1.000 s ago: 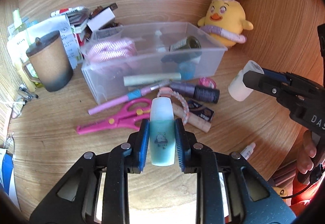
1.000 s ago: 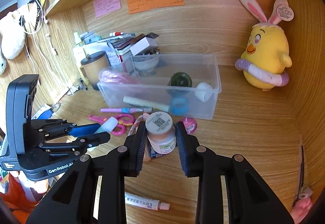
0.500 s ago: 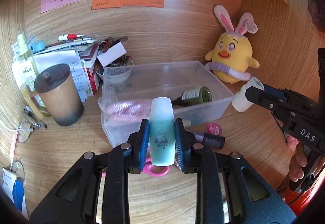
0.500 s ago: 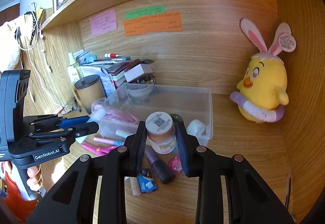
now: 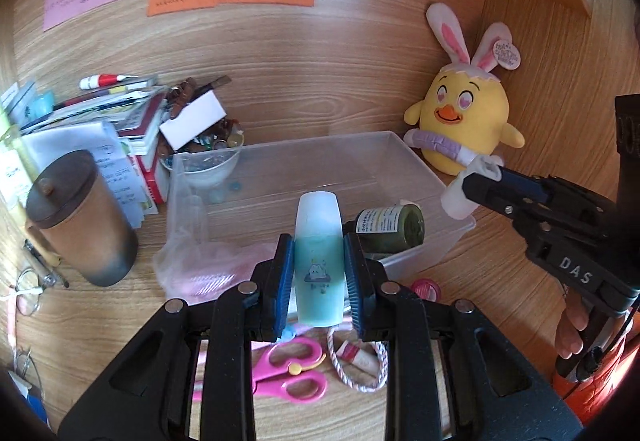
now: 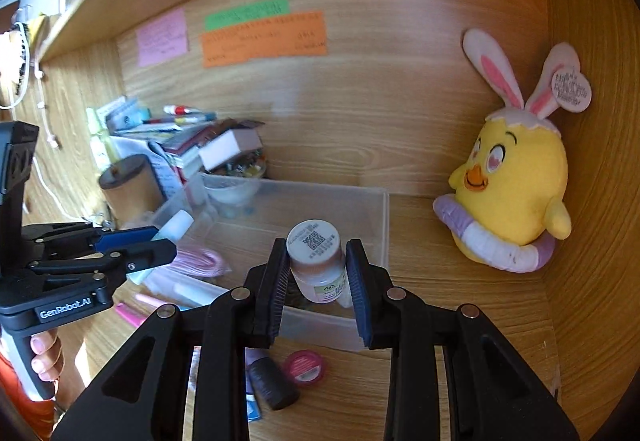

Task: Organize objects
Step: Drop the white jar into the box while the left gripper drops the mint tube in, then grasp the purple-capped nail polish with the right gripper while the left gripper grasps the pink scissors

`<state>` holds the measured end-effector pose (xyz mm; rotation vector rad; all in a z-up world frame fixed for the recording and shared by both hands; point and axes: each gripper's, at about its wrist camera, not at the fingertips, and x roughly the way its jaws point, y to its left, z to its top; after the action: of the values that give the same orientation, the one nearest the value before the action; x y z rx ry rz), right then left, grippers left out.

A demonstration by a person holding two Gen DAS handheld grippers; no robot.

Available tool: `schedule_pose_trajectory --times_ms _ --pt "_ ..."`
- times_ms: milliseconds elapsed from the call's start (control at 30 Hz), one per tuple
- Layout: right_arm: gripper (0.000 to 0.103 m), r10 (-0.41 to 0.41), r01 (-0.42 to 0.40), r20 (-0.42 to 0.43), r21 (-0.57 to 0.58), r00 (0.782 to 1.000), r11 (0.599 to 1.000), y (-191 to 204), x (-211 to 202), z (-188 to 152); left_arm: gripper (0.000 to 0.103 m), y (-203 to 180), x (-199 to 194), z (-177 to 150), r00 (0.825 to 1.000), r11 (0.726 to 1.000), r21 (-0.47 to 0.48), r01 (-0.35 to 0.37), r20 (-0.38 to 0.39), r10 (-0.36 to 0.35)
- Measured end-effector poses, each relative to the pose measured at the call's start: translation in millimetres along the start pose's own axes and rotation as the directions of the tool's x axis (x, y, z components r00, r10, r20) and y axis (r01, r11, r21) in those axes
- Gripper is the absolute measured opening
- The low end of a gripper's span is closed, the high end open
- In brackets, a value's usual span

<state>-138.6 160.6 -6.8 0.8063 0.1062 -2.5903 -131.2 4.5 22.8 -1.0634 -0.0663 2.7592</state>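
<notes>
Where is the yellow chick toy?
In both views, the chick toy sits in the desk's back right corner against the wooden wall, just beside the clear bin.

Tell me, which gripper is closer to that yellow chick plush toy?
The right gripper. Holding a white-capped jar, it hangs over the clear bin's end just beside the plush. The left gripper sits farther away, over the bin's front.

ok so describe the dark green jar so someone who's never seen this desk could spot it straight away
Start at the clear plastic bin in the middle of the wooden desk, just left of the yellow chick plush. Look inside its front right corner: the dark green jar lies there on its side, just behind the teal bottle held in the left claw. It is the only dark glassy thing in the bin, with a white printed label.
</notes>
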Motion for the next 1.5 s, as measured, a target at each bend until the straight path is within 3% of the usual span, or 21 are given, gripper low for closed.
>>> schedule_pose_trajectory --times_ms 300,633,800,1067,1267,1500 --pt "0.026 0.006 -0.002 -0.083 0.045 0.997 0.999 -19.2 31.8 -8.1 0.024 -9.8 36.3 9.2 0.998 0.999 0.043 -0.013 -0.063 0.016" --pt "0.027 0.029 -0.022 -0.155 0.046 0.987 0.999 -20.0 50.7 -17.7 0.026 -14.4 43.6 8.0 0.997 0.998 0.064 -0.029 -0.067 0.033" --pt "0.028 0.026 -0.020 -0.154 0.044 0.988 0.999 -19.1 45.7 -17.2 0.039 -15.8 37.2 5.9 0.998 0.998 0.067 -0.019 -0.062 0.023" --pt "0.049 0.016 -0.013 -0.112 0.028 0.994 1.000 -13.6 20.5 -17.1 0.066 -20.1 6.9 1.1 1.000 0.998 0.062 -0.026 -0.005 0.027" --pt "0.056 0.017 -0.017 -0.071 -0.007 0.997 1.000 -2.4 -4.9 -22.1 0.089 -16.8 -22.2 -8.0 0.997 0.996 0.067 -0.061 0.045 0.058" --pt "0.056 0.029 -0.031 -0.074 -0.035 0.997 0.999 8.8 -16.0 -34.7 0.096 5.2 -38.0 -29.1 0.995 0.993 0.051 -0.102 0.027 0.101"
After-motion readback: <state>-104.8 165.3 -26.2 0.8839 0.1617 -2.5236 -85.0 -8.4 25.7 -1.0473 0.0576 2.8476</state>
